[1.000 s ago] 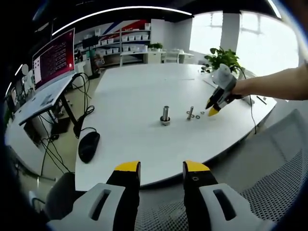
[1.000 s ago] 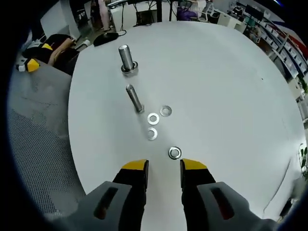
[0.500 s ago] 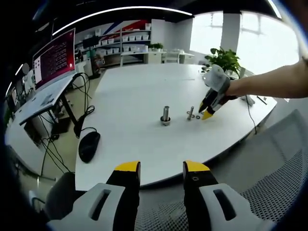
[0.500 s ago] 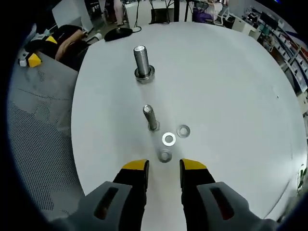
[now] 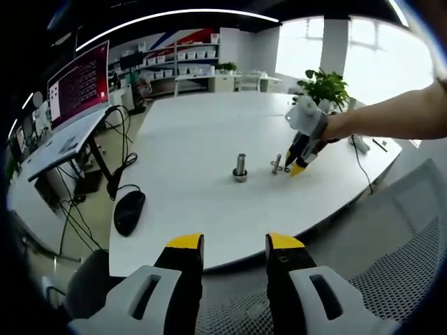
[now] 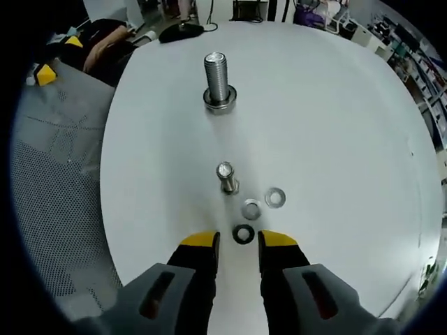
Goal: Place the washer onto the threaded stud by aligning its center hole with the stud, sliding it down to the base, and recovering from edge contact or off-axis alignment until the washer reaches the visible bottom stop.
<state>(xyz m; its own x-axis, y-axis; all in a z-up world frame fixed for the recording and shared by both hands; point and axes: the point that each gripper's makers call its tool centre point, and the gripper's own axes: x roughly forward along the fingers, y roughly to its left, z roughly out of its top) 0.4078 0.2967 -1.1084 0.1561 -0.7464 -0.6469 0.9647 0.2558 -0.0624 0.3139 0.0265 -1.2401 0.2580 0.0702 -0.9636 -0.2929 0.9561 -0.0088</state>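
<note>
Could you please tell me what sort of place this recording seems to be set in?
Probably an office or lab workroom: a large white table beside a side desk with a big lit screen, shelving with storage bins along the far wall, and a potted plant by bright windows.

You had no text you could read in either view. The monitor (image 5: pixel 78 82) on the side desk in your left gripper view showed pale rows of lines on a dark reddish screen, but they were too small and blurred to make out as words or numbers. The bins on the far shelving (image 5: pixel 183 61) carried no label you could tell, and the red and blue stripes on the wall above them formed no letters. In your right gripper view the table (image 6: pixel 335 118), the threaded stud (image 6: pixel 217 78) and the washer (image 6: pixel 243 234) bore no markings you could read
</note>
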